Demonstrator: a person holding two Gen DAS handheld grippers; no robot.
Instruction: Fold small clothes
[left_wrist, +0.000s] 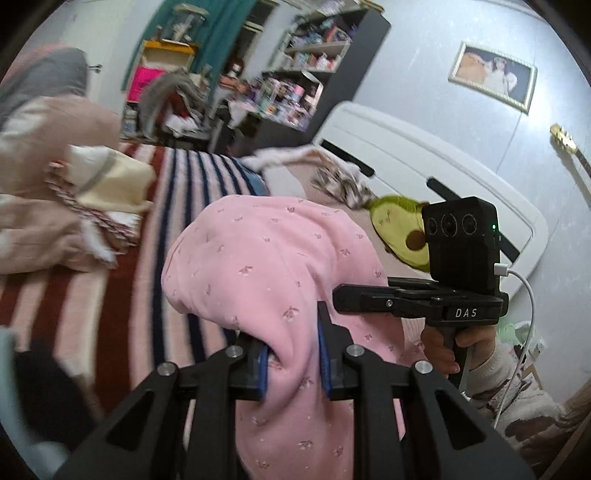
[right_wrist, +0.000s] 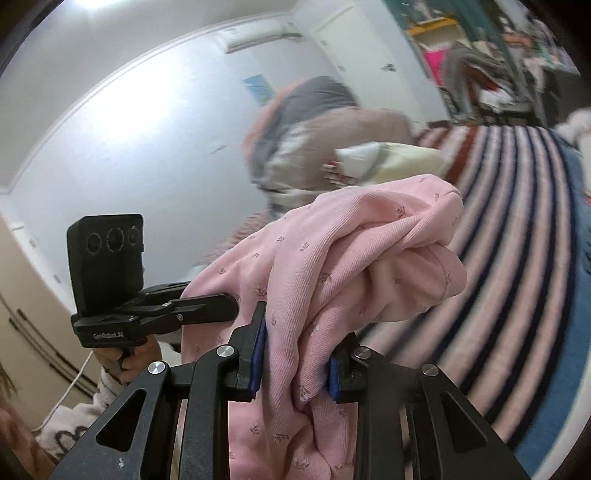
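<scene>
A pink garment with a small flower print (left_wrist: 258, 258) hangs between both grippers above the striped bed cover (left_wrist: 173, 192). My left gripper (left_wrist: 293, 365) is shut on a bunch of the pink cloth, which spills over its fingers. My right gripper (right_wrist: 295, 365) is shut on another bunch of the same garment (right_wrist: 351, 266). The right gripper's body shows at the right of the left wrist view (left_wrist: 417, 302). The left gripper's body shows at the left of the right wrist view (right_wrist: 155, 314).
A stack of folded clothes (left_wrist: 99, 192) lies on the bed at the left, beside piled bedding (left_wrist: 44, 122). An avocado plush (left_wrist: 399, 229) and a white headboard (left_wrist: 424, 166) are behind. Cluttered shelves (left_wrist: 303, 66) stand at the far wall.
</scene>
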